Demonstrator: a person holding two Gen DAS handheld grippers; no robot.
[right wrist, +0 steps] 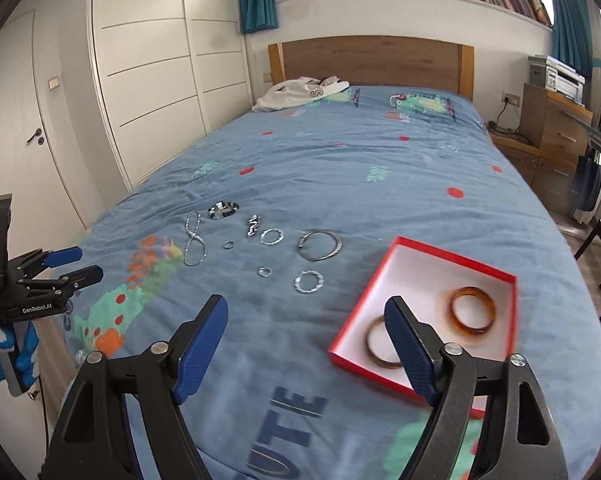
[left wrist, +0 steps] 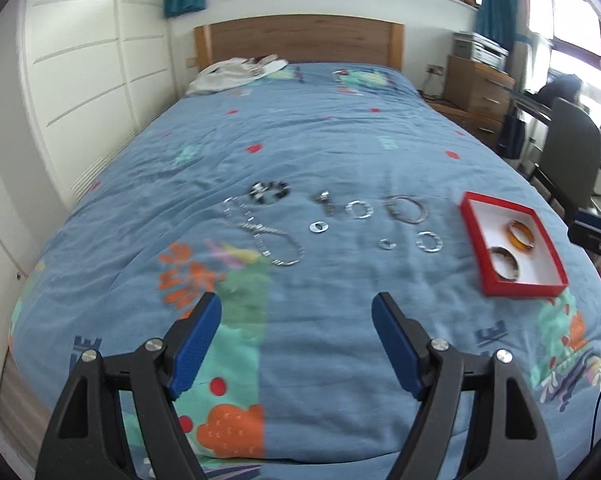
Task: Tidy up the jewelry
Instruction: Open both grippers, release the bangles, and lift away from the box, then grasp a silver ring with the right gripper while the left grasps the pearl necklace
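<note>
Bed (left wrist: 320, 128) with blue patterned cover fills most of both views; wooden headboard (right wrist: 370, 60) at far end, white garment (right wrist: 300, 94) bunched just below it.

Red box (right wrist: 416, 248), white inside, lies on the cover toward the right side. Two bangles inside it: amber bangle (right wrist: 471, 315) in the far half, brown bangle (left wrist: 503, 264) in the near half, apart from each other.

Rest of the jewelry is loose on the cover, left of the box, none of it in the box:
- silver chain necklace (left wrist: 262, 234), looped, farthest left
- dark beaded bracelet (left wrist: 269, 192) just beyond the chain
- large thin silver bangle (right wrist: 319, 245) nearest the box
- two flat silver rings (right wrist: 271, 236) (right wrist: 309, 281), mid-size
- small twisted silver piece (right wrist: 253, 225), shape unclear
- two small rings (right wrist: 229, 244) (right wrist: 265, 271)

Left gripper (left wrist: 296, 344): blue fingers (left wrist: 196, 344) spread wide, nothing between them, hovering over near end of bed, aimed at the loose pieces.

Right gripper (right wrist: 304, 344): likewise released, nothing held; its right finger (right wrist: 408, 344) overlaps the brown bangle in view, contact not determinable.
</note>
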